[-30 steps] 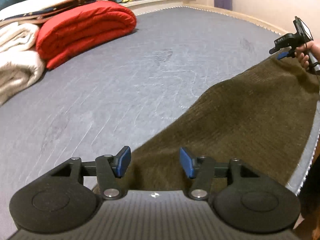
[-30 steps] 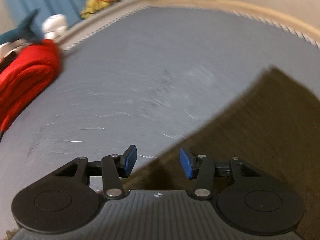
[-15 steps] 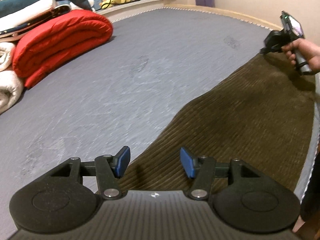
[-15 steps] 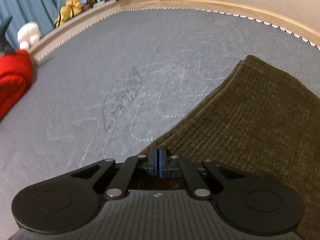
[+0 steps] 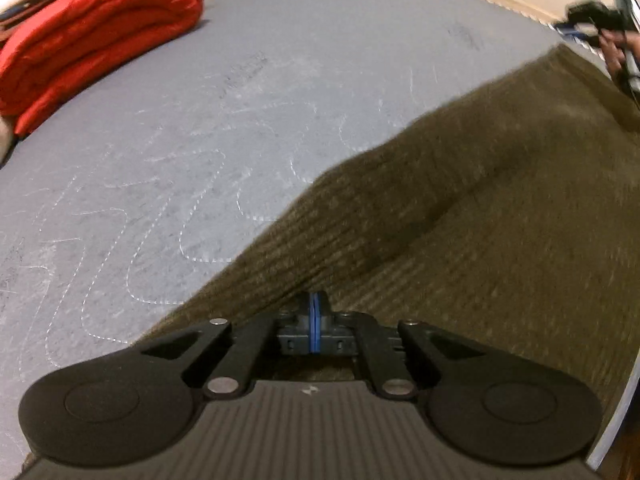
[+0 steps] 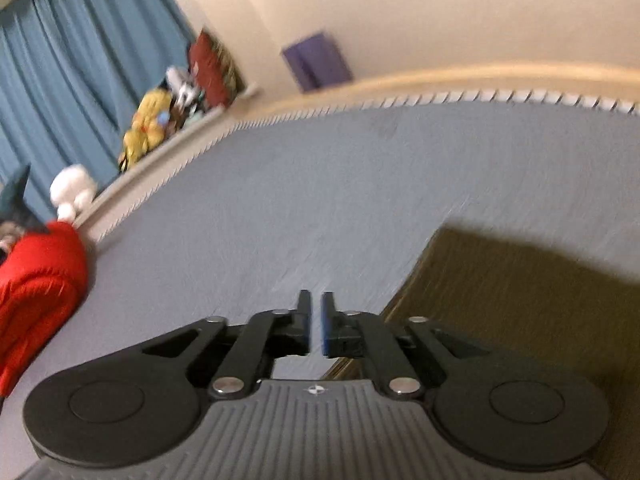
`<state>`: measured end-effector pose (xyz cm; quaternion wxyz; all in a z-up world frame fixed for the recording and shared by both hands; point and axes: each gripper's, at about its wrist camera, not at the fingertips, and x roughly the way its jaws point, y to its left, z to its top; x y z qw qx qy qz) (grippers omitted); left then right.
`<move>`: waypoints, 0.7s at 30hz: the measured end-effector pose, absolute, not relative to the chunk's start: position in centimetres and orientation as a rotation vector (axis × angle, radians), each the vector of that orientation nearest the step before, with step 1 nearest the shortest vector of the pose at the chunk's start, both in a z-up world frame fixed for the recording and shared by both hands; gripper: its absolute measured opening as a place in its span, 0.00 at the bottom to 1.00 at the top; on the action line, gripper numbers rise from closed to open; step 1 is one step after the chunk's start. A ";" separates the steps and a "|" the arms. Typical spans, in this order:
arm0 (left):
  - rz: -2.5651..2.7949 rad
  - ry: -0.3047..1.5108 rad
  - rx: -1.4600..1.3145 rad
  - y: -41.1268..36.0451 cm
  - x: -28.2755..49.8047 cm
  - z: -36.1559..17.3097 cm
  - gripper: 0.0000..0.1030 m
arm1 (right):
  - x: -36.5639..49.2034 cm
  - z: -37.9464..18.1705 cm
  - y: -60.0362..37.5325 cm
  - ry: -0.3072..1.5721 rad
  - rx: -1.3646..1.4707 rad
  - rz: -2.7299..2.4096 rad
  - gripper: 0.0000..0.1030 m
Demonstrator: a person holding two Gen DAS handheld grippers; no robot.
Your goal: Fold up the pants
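Newly closed left gripper [image 5: 314,322] pinches pants [image 5: 480,208] edge.

left gripper [image 5: 314,322] jaws pinched together over olive pants [image 5: 480,220].

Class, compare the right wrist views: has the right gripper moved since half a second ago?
Yes. The right gripper has swung left off the olive pants; its opening jaws now frame bare grey mattress.

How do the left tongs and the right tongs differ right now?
The left tongs are shut, blue pads pressed together over the olive corduroy pants; the right tongs show a narrow gap, opening, with nothing between them. The left tongs sit over the fabric; the right tongs point past the pants' edge at the grey mattress. Both are black with blue pads.
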<state>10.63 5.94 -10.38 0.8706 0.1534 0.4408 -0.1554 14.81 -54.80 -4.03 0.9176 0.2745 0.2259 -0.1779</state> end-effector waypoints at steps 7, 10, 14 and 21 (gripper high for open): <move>-0.308 0.928 0.340 5.0 10.5 -10.3 0.01 | 14.9 -6.8 -62.4 0.490 0.591 -0.499 0.41; -0.313 0.931 0.344 4.8 10.6 -10.3 0.01 | 16.1 -7.3 -62.9 0.517 0.542 -0.450 0.54; -0.318 0.928 0.350 5.1 10.6 -10.1 0.01 | 18.3 -7.2 -61.4 0.554 0.384 -0.412 0.64; -0.320 0.916 0.398 4.4 10.2 -10.4 0.01 | 21.5 -8.1 -58.8 0.628 0.117 -0.510 0.22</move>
